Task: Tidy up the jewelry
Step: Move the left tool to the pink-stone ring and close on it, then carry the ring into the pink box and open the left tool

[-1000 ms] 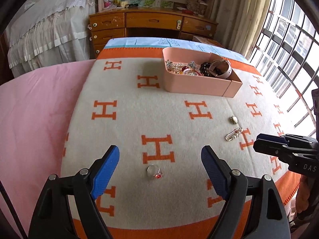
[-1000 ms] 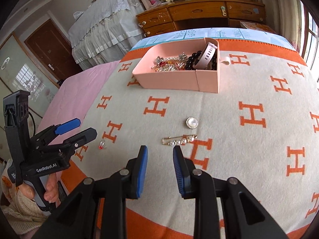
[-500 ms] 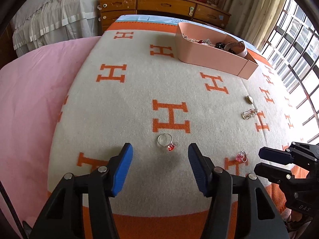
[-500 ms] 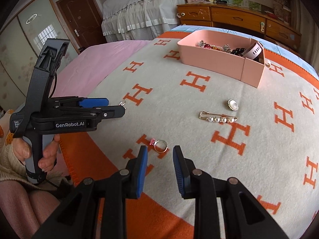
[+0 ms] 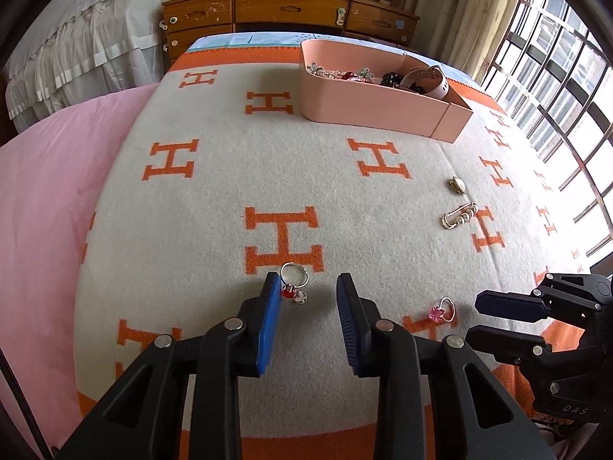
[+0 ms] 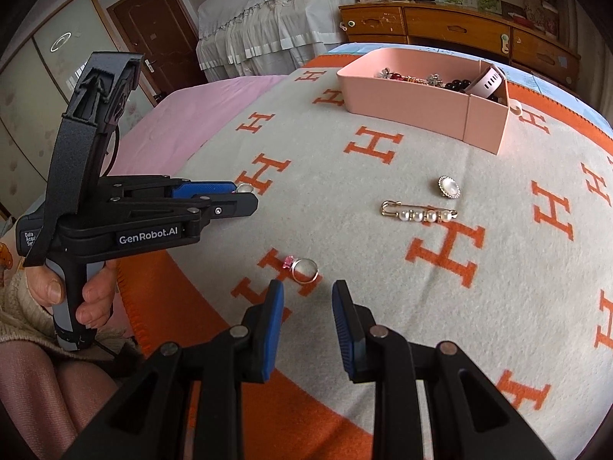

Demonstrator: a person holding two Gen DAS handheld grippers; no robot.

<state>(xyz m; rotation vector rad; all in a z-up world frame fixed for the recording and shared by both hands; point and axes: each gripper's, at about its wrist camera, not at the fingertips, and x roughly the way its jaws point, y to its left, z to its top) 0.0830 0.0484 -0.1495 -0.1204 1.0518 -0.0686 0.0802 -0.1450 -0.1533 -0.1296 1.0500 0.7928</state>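
A silver ring with a red stone (image 5: pixel 293 280) lies on the cream and orange blanket (image 5: pixel 214 199). It sits between the tips of my left gripper (image 5: pixel 308 299), close to the left pad, and the jaws are closing around it. In the right wrist view my left gripper (image 6: pixel 237 197) hangs low over the blanket at the left. A ring with a pink stone (image 6: pixel 302 268) lies just ahead of my right gripper (image 6: pixel 308 287), whose jaws stand a narrow gap apart with nothing between them. The pink jewelry box (image 5: pixel 375 109) stands at the far side.
A pearl safety-pin brooch (image 6: pixel 419 212) and a round pearl brooch (image 6: pixel 449 187) lie on the blanket right of the middle. The box holds beads and a watch strap (image 5: pixel 429 80). A pink sheet (image 5: pixel 49 191) lies left, a wooden dresser (image 5: pixel 291 7) behind, window bars to the right.
My left gripper has sunk toward the red-stone ring and its jaws have narrowed a lot. My right gripper has swung from the pearl pin over to the pink-stone ring.
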